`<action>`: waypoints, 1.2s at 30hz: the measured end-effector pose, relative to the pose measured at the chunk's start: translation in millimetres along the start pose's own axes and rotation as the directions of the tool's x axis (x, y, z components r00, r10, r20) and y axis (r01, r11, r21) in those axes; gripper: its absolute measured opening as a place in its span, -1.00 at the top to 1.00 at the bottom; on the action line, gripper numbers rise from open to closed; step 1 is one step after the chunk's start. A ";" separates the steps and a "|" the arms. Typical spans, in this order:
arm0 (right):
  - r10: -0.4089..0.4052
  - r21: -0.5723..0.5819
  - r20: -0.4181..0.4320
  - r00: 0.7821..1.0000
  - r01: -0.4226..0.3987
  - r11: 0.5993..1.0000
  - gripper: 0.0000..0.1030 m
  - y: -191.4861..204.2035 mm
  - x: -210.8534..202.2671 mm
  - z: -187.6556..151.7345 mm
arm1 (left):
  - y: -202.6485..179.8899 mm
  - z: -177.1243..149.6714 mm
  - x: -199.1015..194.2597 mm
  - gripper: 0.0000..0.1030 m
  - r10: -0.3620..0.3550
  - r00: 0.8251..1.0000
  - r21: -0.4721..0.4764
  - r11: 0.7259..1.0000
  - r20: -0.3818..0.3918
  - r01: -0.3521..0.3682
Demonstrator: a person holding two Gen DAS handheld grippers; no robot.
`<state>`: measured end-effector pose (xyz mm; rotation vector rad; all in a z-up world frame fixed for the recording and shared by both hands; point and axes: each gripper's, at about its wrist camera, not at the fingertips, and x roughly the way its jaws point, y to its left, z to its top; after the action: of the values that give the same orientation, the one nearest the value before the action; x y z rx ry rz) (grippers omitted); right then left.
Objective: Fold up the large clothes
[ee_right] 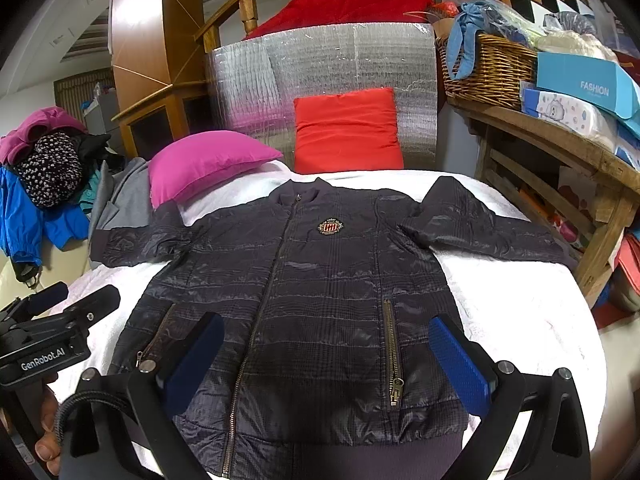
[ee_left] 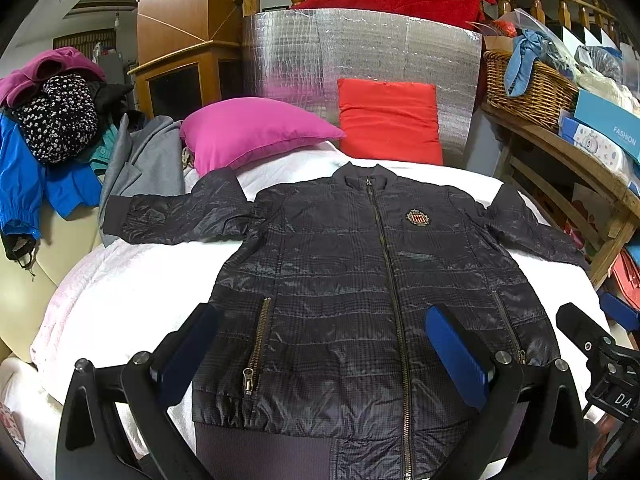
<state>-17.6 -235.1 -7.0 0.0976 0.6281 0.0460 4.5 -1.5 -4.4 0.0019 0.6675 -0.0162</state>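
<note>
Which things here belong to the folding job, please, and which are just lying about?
For the job:
- jacket, spread flat, zipped, sleeves out
- bed under it
- left gripper, open
- right gripper, open

Lying about:
- pink pillow
- red pillow
- clothes pile
- grey garment
- basket
- boxes

Jacket [ee_left: 352, 280] lies flat, front up, on the bed cover [ee_left: 120, 288], sleeves spread to both sides, collar at the far end. Behind the jacket's collar, one cushion [ee_left: 388, 120] leans upright against a foil panel [ee_left: 360, 52]. Behind the jacket's left sleeve, a second cushion [ee_left: 248, 130] rests on the cover. Left of the jacket, a heap of clothes [ee_left: 52, 128]. Right of the jacket, a wooden shelf [ee_left: 560, 148] carries a wicker basket [ee_left: 528, 88] and boxes [ee_left: 604, 120]. Left gripper [ee_left: 320, 352] and right gripper [ee_right: 324, 364] hang over the jacket's near hem.
</note>
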 end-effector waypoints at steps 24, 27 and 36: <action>0.000 -0.011 -0.009 1.000 0.000 1.000 -1.00 2.7 5.7 -0.3 | -1.5 3.8 2.1 -1.00 -0.006 1.000 -0.005 1.000 -0.008 0.006; 0.001 -0.011 -0.011 1.000 -0.001 1.000 -1.00 2.7 6.1 -0.4 | -1.8 4.3 2.3 -1.00 -0.005 1.000 -0.002 1.000 -0.007 0.005; 0.005 -0.006 -0.016 1.000 -0.005 1.000 -1.00 1.4 8.8 -0.7 | -2.6 4.4 5.4 -1.00 -0.004 1.000 -0.002 1.000 -0.015 0.004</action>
<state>-10.9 -233.0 -12.6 0.0932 0.6433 0.0536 11.4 -4.2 -4.3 -0.0016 0.6822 -0.0193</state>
